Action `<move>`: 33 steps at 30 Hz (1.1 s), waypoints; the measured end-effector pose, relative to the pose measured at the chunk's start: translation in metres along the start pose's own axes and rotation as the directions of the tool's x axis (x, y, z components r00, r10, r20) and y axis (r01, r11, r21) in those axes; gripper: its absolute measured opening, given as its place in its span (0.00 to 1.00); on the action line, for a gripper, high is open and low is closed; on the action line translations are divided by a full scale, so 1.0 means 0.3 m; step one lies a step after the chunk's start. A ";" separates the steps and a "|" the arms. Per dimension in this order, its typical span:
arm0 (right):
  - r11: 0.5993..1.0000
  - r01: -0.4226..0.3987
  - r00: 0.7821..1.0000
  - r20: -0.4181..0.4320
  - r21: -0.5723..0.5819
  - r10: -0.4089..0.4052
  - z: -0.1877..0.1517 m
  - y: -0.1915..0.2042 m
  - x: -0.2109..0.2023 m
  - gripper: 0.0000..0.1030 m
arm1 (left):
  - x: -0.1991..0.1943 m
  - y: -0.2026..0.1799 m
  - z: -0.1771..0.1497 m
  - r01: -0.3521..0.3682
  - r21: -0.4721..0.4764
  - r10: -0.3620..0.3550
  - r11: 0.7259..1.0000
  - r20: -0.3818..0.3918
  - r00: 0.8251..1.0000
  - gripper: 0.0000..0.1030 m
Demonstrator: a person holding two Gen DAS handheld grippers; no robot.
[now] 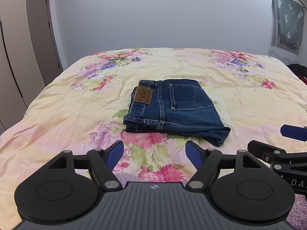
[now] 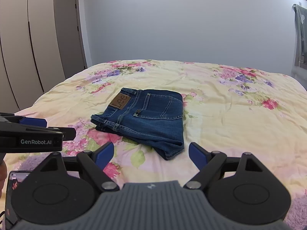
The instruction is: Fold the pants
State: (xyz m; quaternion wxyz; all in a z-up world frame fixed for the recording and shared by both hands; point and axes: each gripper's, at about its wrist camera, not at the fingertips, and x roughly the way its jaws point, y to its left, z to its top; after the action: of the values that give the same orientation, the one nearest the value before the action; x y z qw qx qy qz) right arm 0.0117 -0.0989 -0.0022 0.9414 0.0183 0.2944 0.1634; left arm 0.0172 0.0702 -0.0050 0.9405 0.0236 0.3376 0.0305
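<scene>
Both hand-held grippers (image 1: 154,154) (image 2: 150,156) gape before folded pants (image 1: 175,108), waistband leftward

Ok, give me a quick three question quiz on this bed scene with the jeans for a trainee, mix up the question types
1. True or false: the jeans lie folded on the floral bedspread.
2. Multiple choice: the left gripper is A) shut on denim, B) open and holding nothing, C) out of view.
3. Fill in: the brown patch on the waistband reads ____.

Key: 1 true. 2 B. 3 Lee.

The right gripper is open too, short of the jeans.
</scene>
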 end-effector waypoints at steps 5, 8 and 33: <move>1.000 0.013 1.000 -0.004 0.013 -0.013 0.002 -0.010 0.002 0.79 | 0.001 -0.002 -0.003 -0.003 0.002 0.003 1.000 -0.001 1.000 0.84; 1.000 0.012 1.000 -0.008 0.021 -0.012 0.002 -0.015 0.001 0.79 | 0.001 -0.001 -0.004 -0.004 0.004 0.004 1.000 -0.001 1.000 0.84; 0.999 0.028 1.000 -0.003 0.041 -0.028 0.004 -0.020 -0.008 0.79 | -0.012 -0.015 -0.012 0.005 -0.013 -0.005 1.000 0.005 1.000 0.84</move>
State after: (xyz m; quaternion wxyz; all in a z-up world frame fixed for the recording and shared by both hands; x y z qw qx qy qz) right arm 0.0124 -0.1052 -0.0007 0.9427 0.0332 0.2991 0.1440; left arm 0.0123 0.0655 -0.0060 0.9416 0.0169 0.3350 0.0303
